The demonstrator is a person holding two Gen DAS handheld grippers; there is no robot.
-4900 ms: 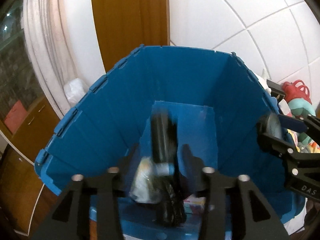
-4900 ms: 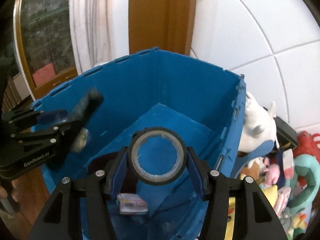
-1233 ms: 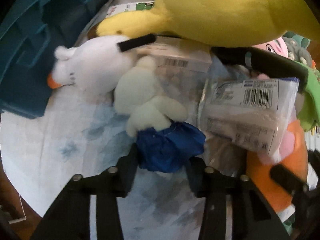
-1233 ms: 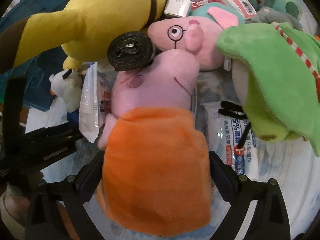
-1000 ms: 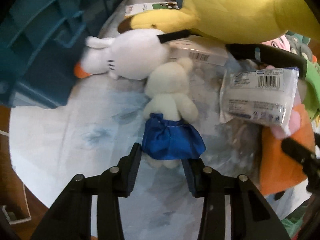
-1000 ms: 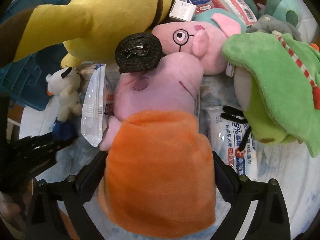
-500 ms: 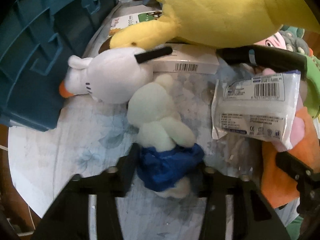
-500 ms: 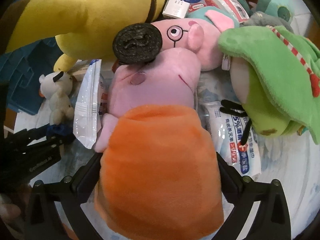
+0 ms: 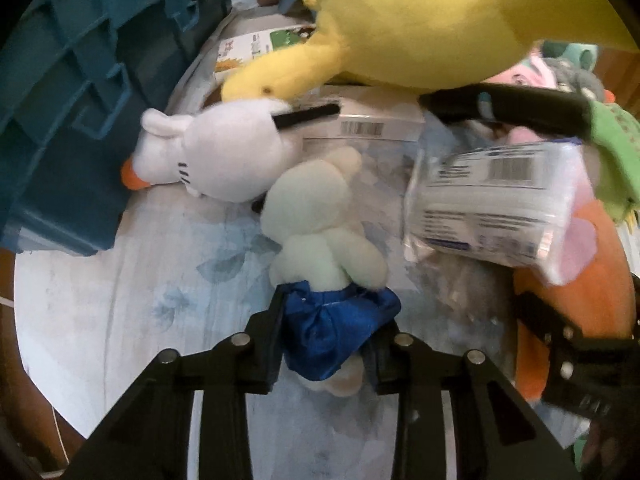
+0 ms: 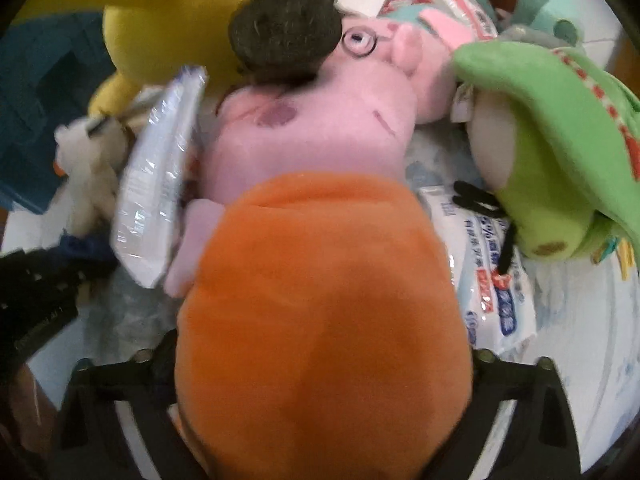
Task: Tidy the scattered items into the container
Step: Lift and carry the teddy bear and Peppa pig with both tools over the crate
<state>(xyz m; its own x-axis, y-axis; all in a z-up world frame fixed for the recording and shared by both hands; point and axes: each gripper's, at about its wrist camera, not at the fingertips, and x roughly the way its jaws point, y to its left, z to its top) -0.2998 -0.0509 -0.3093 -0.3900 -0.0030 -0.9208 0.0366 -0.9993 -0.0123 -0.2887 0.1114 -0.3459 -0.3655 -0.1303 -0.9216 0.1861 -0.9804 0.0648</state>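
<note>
My left gripper point(image 9: 326, 338) is shut on the blue skirt of a small cream plush doll point(image 9: 320, 216) lying on the pale floral cloth point(image 9: 120, 300). My right gripper point(image 10: 320, 356) is closed around the orange body of a pink pig plush point(image 10: 312, 240), which fills the jaws and hides the fingertips. The pig's orange body also shows at the right edge of the left wrist view point(image 9: 580, 280). The blue container point(image 9: 64, 80) stands at the left in the left wrist view.
A white duck plush point(image 9: 216, 152), a big yellow plush point(image 9: 420, 20), a barcoded box point(image 9: 376, 120) and a plastic packet point(image 9: 492, 200) crowd the pile. A black roll point(image 10: 284, 36), a green plush point(image 10: 552, 132) and a wipes pack point(image 10: 492, 272) lie around the pig.
Both grippers left the container after dropping a dark object and a tape roll, and came down on the toy pile. The left jaws closed on the doll's skirt; the right closed in on the pig.
</note>
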